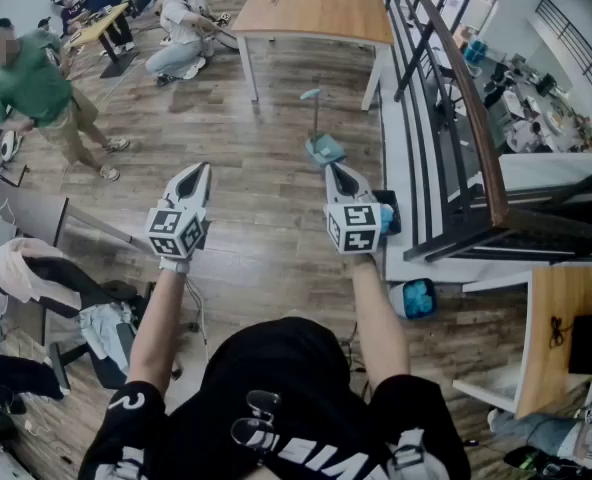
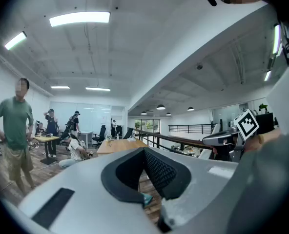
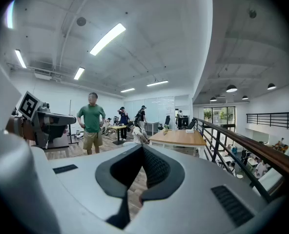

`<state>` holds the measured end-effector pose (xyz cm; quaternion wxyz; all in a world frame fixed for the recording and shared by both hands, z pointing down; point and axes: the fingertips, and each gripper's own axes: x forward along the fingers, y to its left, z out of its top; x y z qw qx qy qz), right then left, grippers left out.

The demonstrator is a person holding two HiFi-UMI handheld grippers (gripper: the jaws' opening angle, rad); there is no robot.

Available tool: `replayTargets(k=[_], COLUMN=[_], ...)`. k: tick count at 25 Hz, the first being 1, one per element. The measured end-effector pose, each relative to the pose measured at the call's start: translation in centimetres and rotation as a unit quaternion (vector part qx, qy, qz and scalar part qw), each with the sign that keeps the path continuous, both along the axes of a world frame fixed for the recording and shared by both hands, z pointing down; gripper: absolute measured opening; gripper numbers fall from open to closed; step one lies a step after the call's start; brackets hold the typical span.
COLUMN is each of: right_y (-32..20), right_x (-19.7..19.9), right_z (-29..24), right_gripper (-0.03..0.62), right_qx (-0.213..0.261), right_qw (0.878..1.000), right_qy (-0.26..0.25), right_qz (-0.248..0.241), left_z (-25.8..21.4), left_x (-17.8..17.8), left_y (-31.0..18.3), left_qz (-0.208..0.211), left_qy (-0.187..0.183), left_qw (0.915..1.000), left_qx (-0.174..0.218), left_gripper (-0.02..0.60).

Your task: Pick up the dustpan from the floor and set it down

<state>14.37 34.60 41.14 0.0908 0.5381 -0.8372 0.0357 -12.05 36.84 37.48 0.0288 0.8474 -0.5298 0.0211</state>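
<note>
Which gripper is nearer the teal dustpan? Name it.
The right gripper: in the head view its tip lies just below the teal dustpan, while the left gripper sits well off to the dustpan's left.

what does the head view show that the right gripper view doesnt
Only the head view: the dustpan on the floor, just beyond the tip of the right gripper.

Only the right gripper view: the ceiling lights, and a close look at that gripper's own jaws, shut with nothing between them.

Both: the person in green, the table, the railing and the left gripper.
</note>
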Motion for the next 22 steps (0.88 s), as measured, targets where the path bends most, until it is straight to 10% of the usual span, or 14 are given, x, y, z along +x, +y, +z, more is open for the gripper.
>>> replayTargets(k=[22], right_y=[-6.1], right_x=[-0.6], right_z=[1.1], right_gripper=[-0.005], right_qx=[-0.016], right_qw=[1.0], right_qy=[-0.015], right_qz=[0.0], left_z=[1.7], left_x=[1.2], left_y=[-7.4], left_qz=[0.003], left_qy=[0.0], left_qw=[1.0], left_qx=[-0.006], left_gripper=[-0.002])
